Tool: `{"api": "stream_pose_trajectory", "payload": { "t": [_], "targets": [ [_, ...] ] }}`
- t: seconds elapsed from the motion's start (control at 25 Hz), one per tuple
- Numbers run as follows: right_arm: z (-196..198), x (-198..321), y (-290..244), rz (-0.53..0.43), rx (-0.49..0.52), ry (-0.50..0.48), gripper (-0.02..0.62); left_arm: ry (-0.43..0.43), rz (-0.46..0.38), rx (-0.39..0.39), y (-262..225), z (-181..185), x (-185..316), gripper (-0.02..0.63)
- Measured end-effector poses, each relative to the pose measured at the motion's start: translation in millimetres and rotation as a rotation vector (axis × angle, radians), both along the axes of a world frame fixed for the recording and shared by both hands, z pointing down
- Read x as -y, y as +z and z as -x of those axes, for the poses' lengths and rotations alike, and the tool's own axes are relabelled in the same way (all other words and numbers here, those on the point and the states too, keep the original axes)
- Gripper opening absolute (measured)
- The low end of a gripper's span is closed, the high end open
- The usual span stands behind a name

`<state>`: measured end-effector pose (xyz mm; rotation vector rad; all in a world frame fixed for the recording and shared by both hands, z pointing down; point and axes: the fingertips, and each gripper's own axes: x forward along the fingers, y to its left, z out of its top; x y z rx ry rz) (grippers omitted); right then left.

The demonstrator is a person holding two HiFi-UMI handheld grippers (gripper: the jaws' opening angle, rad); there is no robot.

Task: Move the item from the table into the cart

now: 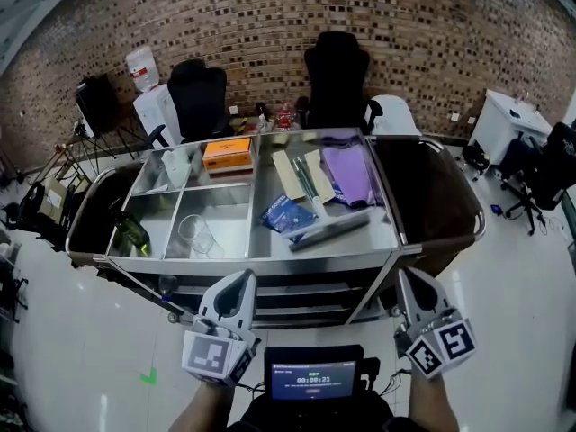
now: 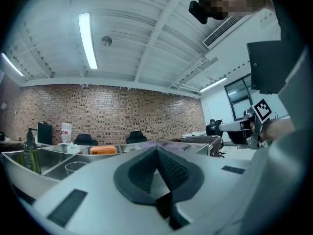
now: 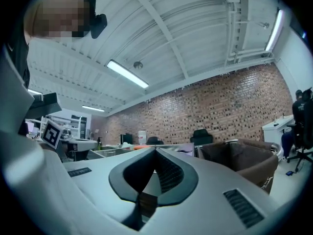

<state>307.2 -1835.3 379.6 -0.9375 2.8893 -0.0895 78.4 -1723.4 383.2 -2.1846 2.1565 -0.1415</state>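
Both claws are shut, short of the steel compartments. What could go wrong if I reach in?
The left claw and right claw are shut and empty; going in like this would probably shove an item, not grip it.
The clear glass and dark bottle stand in neighbouring left compartments; a low sweep could topple either.
The blue packet seems to touch the silver strip; lifting one may drag the other.

Cart shiny metal; tumbler clear glass; wall rough brick; floor glossy.
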Motion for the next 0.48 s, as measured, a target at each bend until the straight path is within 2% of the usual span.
{"api": "stream_pose_trajectory", "payload": {
  "t": [0.48],
  "targets": [
    [6.4, 5.0, 0.9, -0.009, -0.017, -0.014, 0.003, -0.009, -0.005, -0.027, -0.7, 4.0, 5.1, 0.003]
  ]
}}
